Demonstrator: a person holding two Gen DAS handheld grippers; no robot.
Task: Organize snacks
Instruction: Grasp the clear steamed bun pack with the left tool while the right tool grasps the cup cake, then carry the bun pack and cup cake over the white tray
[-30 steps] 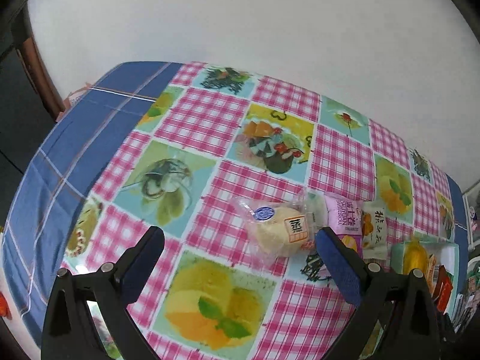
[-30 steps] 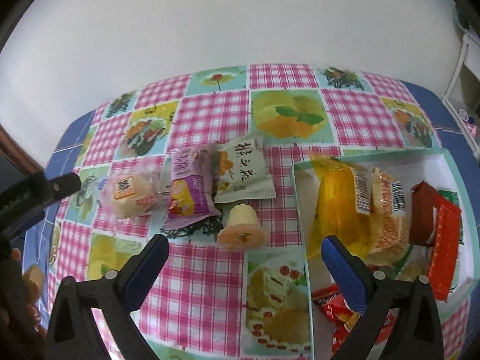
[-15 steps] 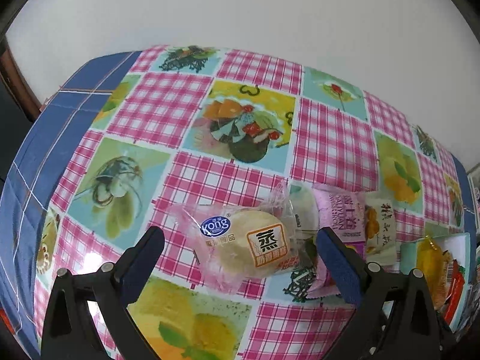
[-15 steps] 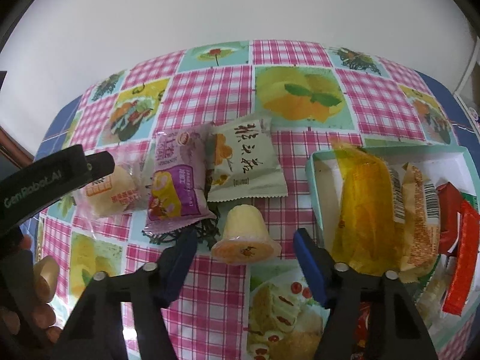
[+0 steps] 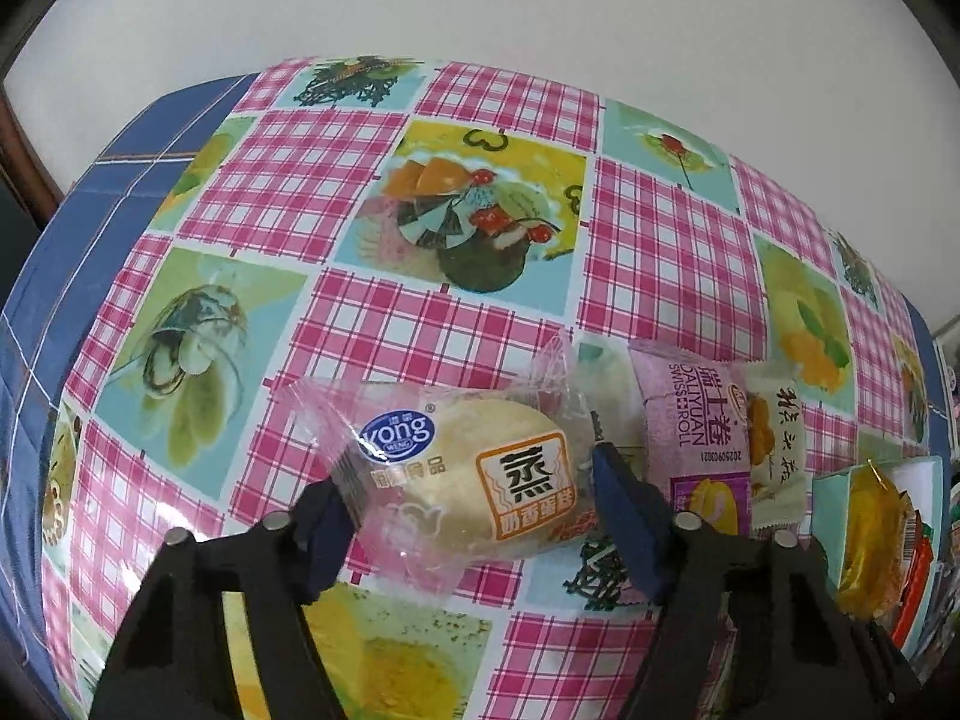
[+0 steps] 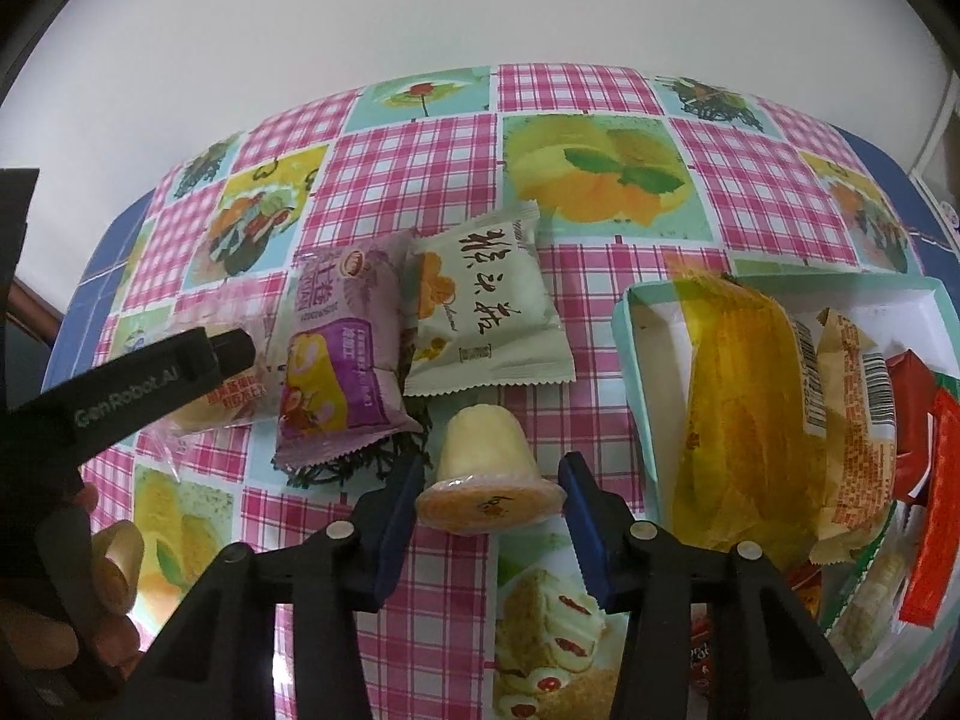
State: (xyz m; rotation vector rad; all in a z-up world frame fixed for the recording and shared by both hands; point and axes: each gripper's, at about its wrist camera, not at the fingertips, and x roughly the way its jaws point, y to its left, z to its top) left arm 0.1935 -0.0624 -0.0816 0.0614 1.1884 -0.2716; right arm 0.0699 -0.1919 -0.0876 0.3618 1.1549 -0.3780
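While the left gripper [image 5: 465, 504] brackets the wrapped steamed cake [image 5: 480, 492] on the tablecloth [image 5: 384, 192], jaws half-open and not yet squeezing, the slick wrapper could slip, and the right gripper [image 6: 489, 498] straddles the jelly cup [image 6: 489, 480] beside the snack box [image 6: 636, 336], unclamped, liable to roll.

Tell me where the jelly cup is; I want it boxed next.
In the right wrist view the jelly cup lies on its side on the tablecloth between the right gripper fingers, below the green packet, left of the box.
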